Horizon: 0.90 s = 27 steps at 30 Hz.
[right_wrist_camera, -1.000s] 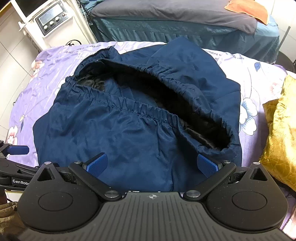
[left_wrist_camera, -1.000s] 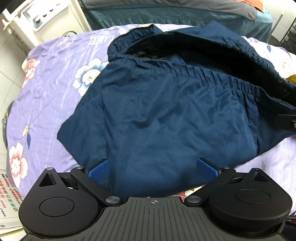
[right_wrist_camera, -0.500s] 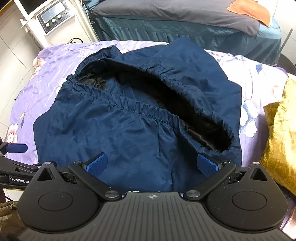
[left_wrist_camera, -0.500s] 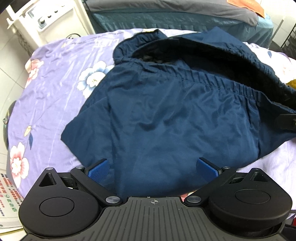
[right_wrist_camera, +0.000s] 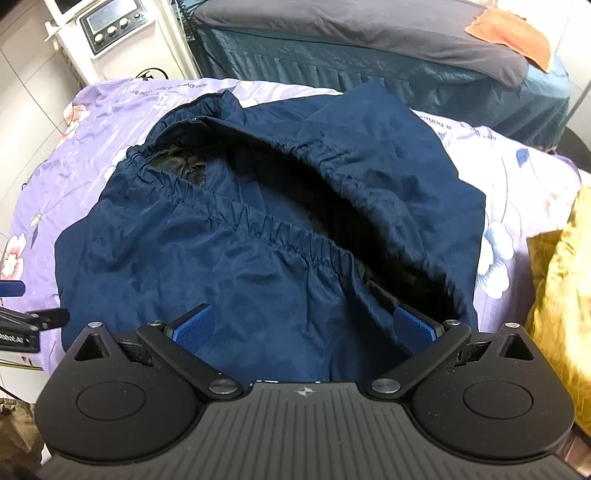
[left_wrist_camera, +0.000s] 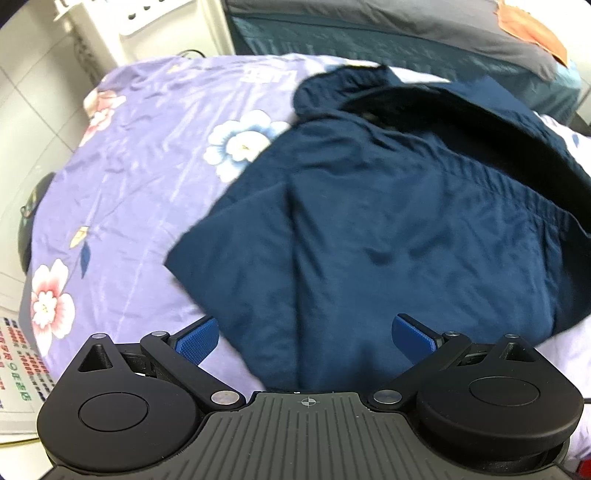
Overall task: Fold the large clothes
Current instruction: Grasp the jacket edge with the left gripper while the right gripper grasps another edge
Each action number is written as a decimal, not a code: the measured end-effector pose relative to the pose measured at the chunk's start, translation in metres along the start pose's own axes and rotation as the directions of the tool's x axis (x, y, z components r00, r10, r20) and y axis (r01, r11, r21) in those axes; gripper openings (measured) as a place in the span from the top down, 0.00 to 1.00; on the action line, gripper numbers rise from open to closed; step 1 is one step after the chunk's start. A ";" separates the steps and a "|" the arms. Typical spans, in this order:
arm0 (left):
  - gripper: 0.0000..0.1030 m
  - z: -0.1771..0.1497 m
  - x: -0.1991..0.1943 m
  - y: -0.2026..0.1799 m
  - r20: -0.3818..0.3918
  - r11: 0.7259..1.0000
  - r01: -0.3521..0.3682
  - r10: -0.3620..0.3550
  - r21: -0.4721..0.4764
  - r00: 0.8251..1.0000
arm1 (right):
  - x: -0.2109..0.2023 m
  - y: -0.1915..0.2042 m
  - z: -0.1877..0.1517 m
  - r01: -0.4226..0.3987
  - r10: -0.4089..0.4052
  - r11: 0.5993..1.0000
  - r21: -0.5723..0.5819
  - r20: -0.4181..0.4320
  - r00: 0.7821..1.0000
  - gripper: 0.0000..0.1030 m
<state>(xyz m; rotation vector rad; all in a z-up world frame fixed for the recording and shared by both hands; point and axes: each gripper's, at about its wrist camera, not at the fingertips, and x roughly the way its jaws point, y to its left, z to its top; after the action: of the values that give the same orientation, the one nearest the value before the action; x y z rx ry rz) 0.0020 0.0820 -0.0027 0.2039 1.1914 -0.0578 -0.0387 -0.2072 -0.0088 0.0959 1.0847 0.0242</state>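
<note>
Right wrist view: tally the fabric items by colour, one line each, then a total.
Navy: 1, the navy garment
Lilac floral: 1, the bedsheet
Gold: 1, the gold cushion
Orange: 1, the orange cloth
Grey: 1, the grey cover
Total: 5

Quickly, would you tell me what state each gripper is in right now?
Left gripper: open, holding nothing, above the navy garment.
Right gripper: open, holding nothing, over the garment's near edge.
</note>
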 end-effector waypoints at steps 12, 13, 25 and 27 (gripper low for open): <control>0.00 0.039 0.033 0.076 0.135 0.997 -0.059 0.064 -0.039 0.989 | 0.000 0.014 0.058 -0.056 0.082 0.989 -0.140 0.190 0.978 0.01; 0.00 0.043 0.040 0.085 0.143 0.997 -0.056 0.062 -0.048 0.988 | 0.002 0.015 0.070 -0.059 0.088 0.988 -0.144 0.206 0.975 0.01; 0.00 0.097 0.144 0.138 0.136 0.995 0.083 -0.074 -0.060 0.988 | 0.096 0.075 0.199 -0.055 0.085 0.993 -0.107 0.307 0.948 0.01; 0.00 0.097 0.159 0.134 0.093 0.990 0.136 -0.132 -0.037 0.987 | 0.130 0.091 0.210 -0.030 0.061 0.993 -0.110 0.296 0.953 0.03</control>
<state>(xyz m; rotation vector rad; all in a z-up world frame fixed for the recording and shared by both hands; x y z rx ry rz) 0.1699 0.2050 -0.0987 0.0816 1.1140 -0.1571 0.2103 -0.1215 -0.0177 0.0285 0.7759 0.1052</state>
